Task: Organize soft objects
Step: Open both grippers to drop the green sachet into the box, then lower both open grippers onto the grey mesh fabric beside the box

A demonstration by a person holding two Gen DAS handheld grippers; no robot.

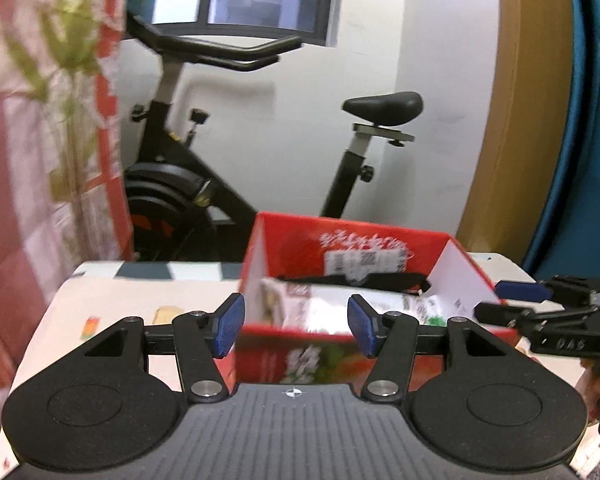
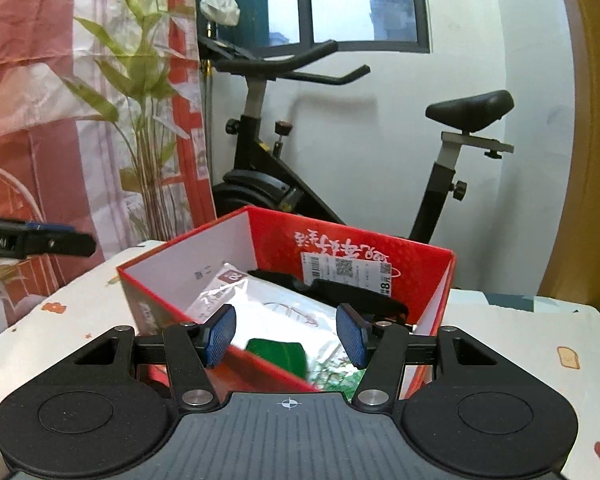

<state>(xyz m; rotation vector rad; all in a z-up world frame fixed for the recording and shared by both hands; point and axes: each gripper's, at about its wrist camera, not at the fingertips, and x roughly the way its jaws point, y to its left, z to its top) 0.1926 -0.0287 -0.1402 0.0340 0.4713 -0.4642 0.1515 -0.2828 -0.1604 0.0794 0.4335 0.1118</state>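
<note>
Box (image 2: 416,276): red, open-topped, on the table (image 2: 520,332), at 12 o'clock of both grippers.
Packets (image 2: 268,312): inside the box, beyond the pads.
Left gripper (image 1: 296,326): jaws apart, nothing between.
Right gripper (image 2: 286,334): jaws apart, nothing gripped.

The bench (image 2: 500,340) wears a white cloth dotted with small printed motifs — toast slices, little flowers. On it stands an open red cardboard box (image 2: 380,248), white inside, a barcode label stuck on its far wall — packets and something black lie within
</note>
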